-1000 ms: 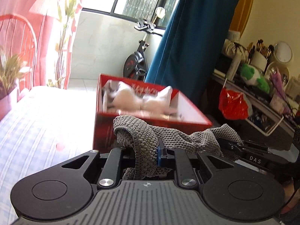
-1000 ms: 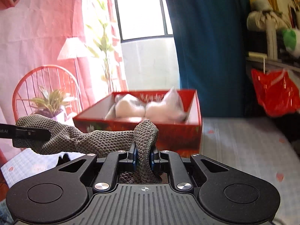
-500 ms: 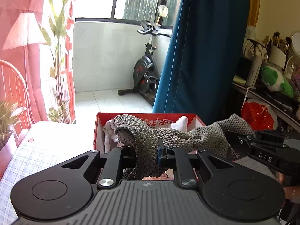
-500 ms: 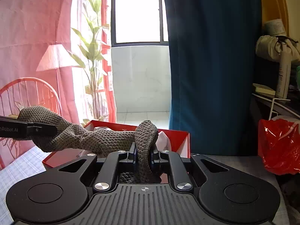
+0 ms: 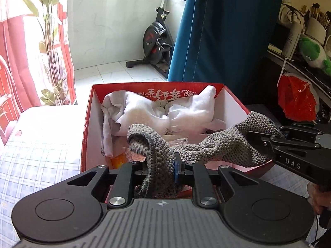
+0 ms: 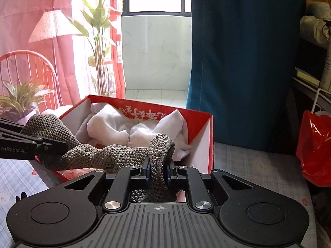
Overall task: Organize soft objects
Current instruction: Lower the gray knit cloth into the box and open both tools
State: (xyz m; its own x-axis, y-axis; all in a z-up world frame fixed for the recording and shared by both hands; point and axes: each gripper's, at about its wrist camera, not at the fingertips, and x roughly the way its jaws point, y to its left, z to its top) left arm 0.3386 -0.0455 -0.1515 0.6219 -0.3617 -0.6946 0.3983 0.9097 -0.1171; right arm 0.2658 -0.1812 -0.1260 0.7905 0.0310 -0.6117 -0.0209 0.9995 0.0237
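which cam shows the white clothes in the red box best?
Left wrist: it looks down into the red box, so the white clothes show almost whole. Right wrist sees the white clothes lower and more side-on, with the grey knit piece across their near edge.

This is a lived-in room of a home, most likely a bedroom that opens onto a tiled balcony. A checked bedsheet [image 6: 258, 165] with small cartoon prints covers the surface in the foreground. Pink curtains [image 6: 31, 0] and a dark teal curtain [image 5: 223, 31] frame the bright balcony door, where an exercise bike [image 5: 157, 39] stands against the wall. A floor lamp [image 6: 51, 24], a red wire chair [image 6: 31, 66] and leafy houseplants [image 6: 99, 20] stand by the window. A cluttered shelf [image 5: 293, 62] holds makeup brushes [image 5: 314, 12] and a green plush toy [image 5: 312, 51].
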